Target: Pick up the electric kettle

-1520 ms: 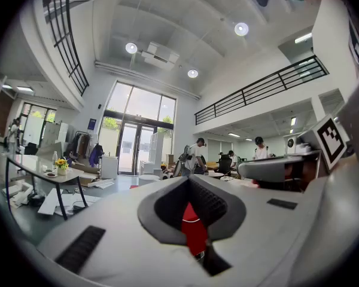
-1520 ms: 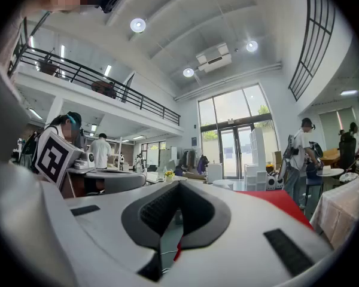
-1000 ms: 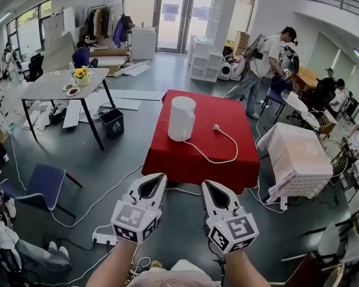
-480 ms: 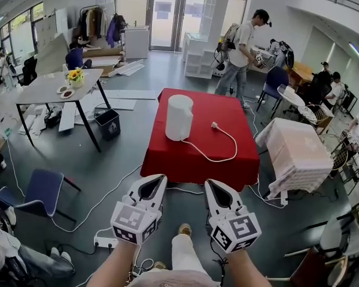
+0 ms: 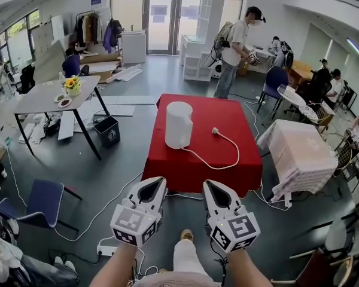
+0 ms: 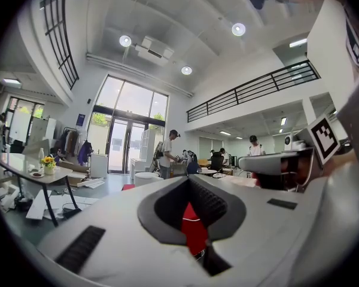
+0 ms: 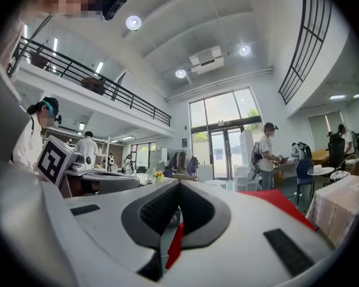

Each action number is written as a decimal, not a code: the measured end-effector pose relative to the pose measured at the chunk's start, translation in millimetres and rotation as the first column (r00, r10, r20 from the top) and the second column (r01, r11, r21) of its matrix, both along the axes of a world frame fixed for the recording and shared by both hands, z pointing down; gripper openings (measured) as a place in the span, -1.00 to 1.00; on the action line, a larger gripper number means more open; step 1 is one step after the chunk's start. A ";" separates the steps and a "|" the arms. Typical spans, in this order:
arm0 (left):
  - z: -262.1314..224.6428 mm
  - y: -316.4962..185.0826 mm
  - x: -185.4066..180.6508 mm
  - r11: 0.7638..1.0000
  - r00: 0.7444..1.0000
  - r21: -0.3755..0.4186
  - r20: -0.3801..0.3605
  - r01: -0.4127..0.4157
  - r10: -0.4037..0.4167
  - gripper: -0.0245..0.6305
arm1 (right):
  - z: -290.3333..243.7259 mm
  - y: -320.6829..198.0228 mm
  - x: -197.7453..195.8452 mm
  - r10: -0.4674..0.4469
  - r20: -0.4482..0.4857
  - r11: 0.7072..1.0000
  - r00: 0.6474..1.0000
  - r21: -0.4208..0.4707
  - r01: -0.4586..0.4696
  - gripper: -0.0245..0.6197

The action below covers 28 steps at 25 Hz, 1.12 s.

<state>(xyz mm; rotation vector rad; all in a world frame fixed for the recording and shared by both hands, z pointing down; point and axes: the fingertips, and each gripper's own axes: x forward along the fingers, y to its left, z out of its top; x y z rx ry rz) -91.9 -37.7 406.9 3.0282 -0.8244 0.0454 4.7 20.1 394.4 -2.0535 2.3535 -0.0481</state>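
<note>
The electric kettle (image 5: 179,124) is not yet reached; left gripper (image 5: 155,183) and right gripper (image 5: 210,185), pressed together empty, likely must be brought nearer and spread.

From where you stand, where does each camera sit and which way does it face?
Head view: on the person's head, looking down at the red table and kettle; both forearms, left gripper and right gripper show.
Left gripper view: on the left gripper, looking level along its shut jaws toward the table; the right gripper shows rightward.
Right gripper view: mirrored, jaws shut, left gripper leftward.
Shared: the red table and glass doors.
</note>
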 end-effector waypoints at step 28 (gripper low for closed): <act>-13.0 -135.6 82.5 0.999 1.000 -0.015 -0.006 0.029 -0.029 -0.95 | -6.3 -132.6 86.3 -0.036 0.022 0.999 0.999 -0.018 0.037 -0.90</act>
